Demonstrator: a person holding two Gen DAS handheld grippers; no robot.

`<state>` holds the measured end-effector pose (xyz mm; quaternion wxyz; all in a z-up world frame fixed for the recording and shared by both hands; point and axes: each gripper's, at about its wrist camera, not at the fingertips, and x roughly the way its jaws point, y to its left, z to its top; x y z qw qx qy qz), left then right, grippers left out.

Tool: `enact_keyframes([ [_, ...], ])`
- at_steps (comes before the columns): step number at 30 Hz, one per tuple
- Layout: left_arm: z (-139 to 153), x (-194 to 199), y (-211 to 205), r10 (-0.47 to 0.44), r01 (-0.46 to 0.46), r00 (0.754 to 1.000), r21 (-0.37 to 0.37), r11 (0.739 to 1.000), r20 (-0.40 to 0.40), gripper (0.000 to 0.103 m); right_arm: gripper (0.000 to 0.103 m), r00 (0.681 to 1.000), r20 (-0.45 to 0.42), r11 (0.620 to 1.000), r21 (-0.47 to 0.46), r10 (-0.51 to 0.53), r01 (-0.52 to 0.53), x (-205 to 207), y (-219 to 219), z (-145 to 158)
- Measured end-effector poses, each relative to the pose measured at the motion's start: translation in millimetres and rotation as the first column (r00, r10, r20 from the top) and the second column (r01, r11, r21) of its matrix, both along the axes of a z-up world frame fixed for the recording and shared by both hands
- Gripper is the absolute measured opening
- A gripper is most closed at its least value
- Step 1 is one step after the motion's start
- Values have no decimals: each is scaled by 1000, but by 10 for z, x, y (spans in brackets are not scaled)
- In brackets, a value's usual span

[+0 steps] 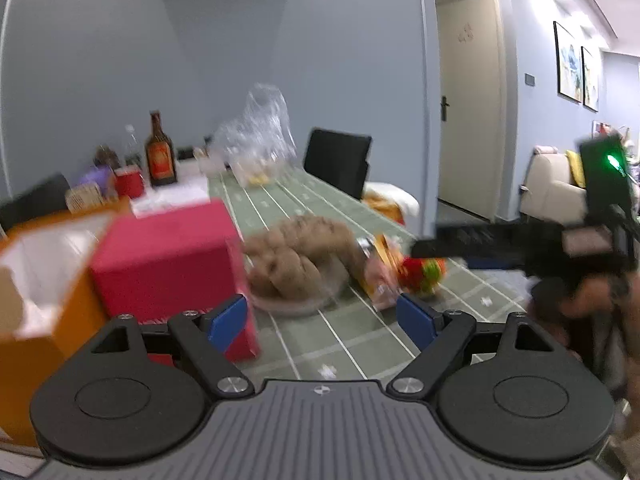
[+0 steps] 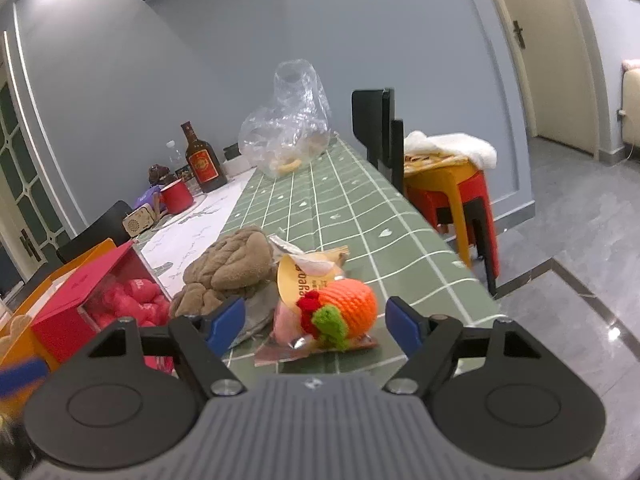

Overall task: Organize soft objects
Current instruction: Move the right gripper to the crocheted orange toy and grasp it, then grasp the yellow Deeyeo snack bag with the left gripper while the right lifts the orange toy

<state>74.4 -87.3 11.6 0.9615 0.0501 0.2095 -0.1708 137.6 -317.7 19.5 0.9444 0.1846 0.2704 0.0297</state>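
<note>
Left wrist view: the left gripper (image 1: 320,320) has its jaws spread wide with nothing between them, above the green checked table (image 1: 360,344). Ahead sit a brown plush (image 1: 296,256), a snack packet (image 1: 378,276) and a red box (image 1: 168,264).

Right wrist view: the right gripper (image 2: 316,326) is released too, jaws apart, an orange crocheted toy (image 2: 344,312) lying untouched between them near the table's front edge.

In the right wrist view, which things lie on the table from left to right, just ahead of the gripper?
Red box → brown plush toy → snack packet → orange crocheted fruit.
</note>
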Motion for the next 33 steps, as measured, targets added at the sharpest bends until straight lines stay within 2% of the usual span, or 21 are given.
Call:
enact_keyframes([
  [4, -92, 71, -65, -5, 5, 1000, 13, 1000, -19, 99, 83, 999, -32, 998, 49, -40, 42, 214, 58, -115],
  [7, -125, 86, -145, 12, -11, 1000, 23, 1000, -29, 99, 80, 998, -26, 998, 22, -51, 52, 258, 134, -163],
  [10, -162, 100, -175, -3, 4, 999, 28, 1000, -37, 99, 69, 998, -38, 998, -36, -52, 51, 283, 166, -201],
  [13, -197, 107, -200, -33, 33, 999, 27, 999, -25, 99, 55, 996, -66, 998, -18, -56, 55, 315, 109, -265],
  [15, -204, 97, -213, -43, 44, 999, 28, 999, -19, 99, 55, 997, -62, 999, -17, -49, 48, 322, 84, -272],
  [19, -199, 97, -232, -48, 49, 999, 32, 998, -14, 99, 54, 997, -54, 996, -75, -56, 51, 315, 114, -265],
  [23, -153, 115, -230, -32, 33, 999, 28, 999, -13, 99, 53, 998, -16, 998, -27, -64, 64, 234, 47, -237],
  [26, -111, 129, -226, -5, 5, 1000, 9, 1000, -11, 99, 53, 992, 30, 992, 37, -119, 118, 112, -83, -206],
  [30, -12, 231, -323, 54, -54, 998, -2, 999, -45, 99, 53, 980, 41, 981, -4, -192, 193, 42, -149, -199],
  [33, 65, 331, -488, 78, -77, 996, 20, 997, -31, 99, 53, 969, 51, 970, 0, -242, 242, -17, -209, -181],
])
